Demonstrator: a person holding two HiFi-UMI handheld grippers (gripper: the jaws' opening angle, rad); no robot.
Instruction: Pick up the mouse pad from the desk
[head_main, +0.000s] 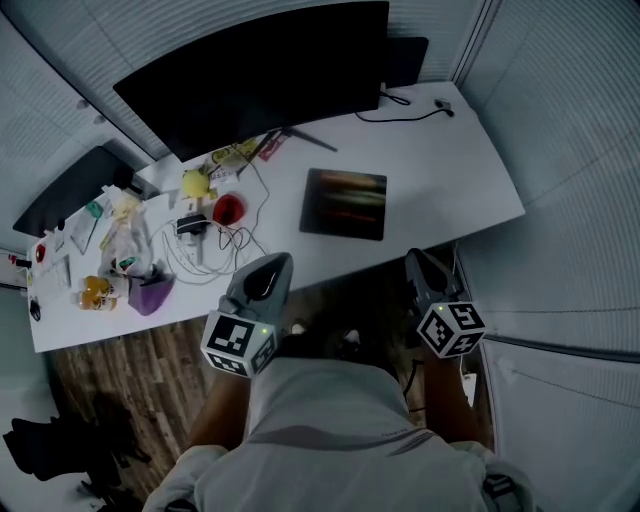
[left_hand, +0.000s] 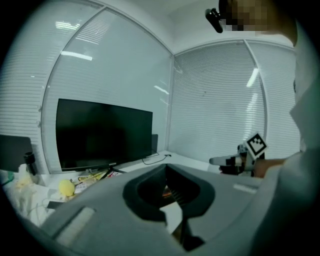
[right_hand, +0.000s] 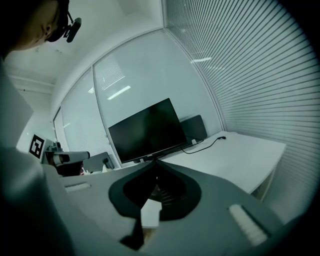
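Mouse pad (head_main: 344, 204), dark and roughly square with faint coloured streaks, lies flat on the white desk (head_main: 450, 170), right of centre and close to the front edge, with bare desk all round it. Nothing touches it. A person in a light shirt (head_main: 330, 430) stands at the desk's front edge and holds a gripper in each hand, both at about waist height. The left gripper (head_main: 280, 262) points forward with its tip over the desk's front edge, to the left of the pad and near it; its jaws are pressed together to a point and hold nothing. The right gripper (head_main: 413, 258) points forward just short of the desk edge, to the right of the pad, and its jaws are likewise closed together and empty. Each gripper carries a cube with black-and-white square markers at its back end. Behind the pad a wide black monitor (head_main: 260, 75) stands dark, and a thin black cable (head_main: 405, 115) trails across the desk's far right corner. The left half of the desk is cluttered: a yellow ball (head_main: 195, 184), a small red object (head_main: 228, 209), a tangle of white cords (head_main: 205, 250), and a purple item (head_main: 150, 295) at the front edge. White blinds (head_main: 560, 120) cover the walls around the desk, and the floor (head_main: 130, 370) below is dark wood.
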